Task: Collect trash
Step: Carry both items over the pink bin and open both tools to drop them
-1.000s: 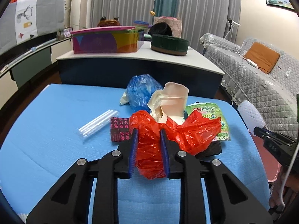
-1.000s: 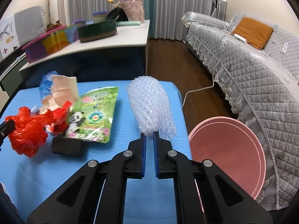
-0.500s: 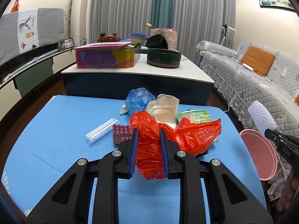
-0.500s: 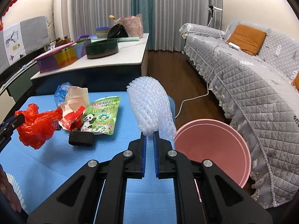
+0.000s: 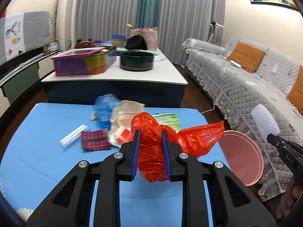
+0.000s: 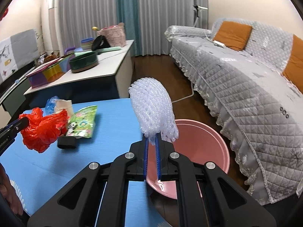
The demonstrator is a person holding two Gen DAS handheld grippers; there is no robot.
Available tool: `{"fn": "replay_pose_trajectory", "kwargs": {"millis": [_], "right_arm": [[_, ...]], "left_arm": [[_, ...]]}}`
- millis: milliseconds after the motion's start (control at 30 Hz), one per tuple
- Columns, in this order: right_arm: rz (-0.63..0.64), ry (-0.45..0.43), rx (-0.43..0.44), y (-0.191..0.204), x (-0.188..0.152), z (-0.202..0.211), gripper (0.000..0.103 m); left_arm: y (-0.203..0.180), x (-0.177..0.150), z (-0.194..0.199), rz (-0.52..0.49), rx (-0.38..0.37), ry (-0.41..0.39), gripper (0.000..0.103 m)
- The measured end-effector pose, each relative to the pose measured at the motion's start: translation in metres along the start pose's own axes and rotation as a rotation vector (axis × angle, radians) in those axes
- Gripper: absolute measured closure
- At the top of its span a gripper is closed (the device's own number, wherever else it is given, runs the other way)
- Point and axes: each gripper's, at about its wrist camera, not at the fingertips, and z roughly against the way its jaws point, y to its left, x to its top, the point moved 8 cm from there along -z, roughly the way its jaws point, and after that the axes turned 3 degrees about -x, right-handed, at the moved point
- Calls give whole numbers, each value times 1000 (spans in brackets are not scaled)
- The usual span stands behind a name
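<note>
The left gripper (image 5: 151, 141) is pinching the light, crumpling red plastic bag (image 5: 170, 138) mid-bunch, while the right gripper (image 6: 151, 147) is clamping the springy foam netting (image 6: 153, 109) at its near end.

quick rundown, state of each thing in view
left gripper: shut on red plastic bag, lifted off the table
right gripper: shut on bubble wrap, above the basin
pink basin: upright, empty
green snack pouch: lying flat on blue table
</note>
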Motion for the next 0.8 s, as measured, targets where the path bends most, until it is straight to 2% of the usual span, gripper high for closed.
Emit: {"fn": "replay_pose_trajectory", "kwargs": {"millis": [600, 800], "right_arm": [[-196, 9, -86, -110, 10, -8, 96], [-235, 46, -89, -128, 3, -21, 96]], "left_arm": [[-111, 30, -48, -44, -117, 37, 81], [-145, 28, -63, -65, -166, 65, 81]]}}
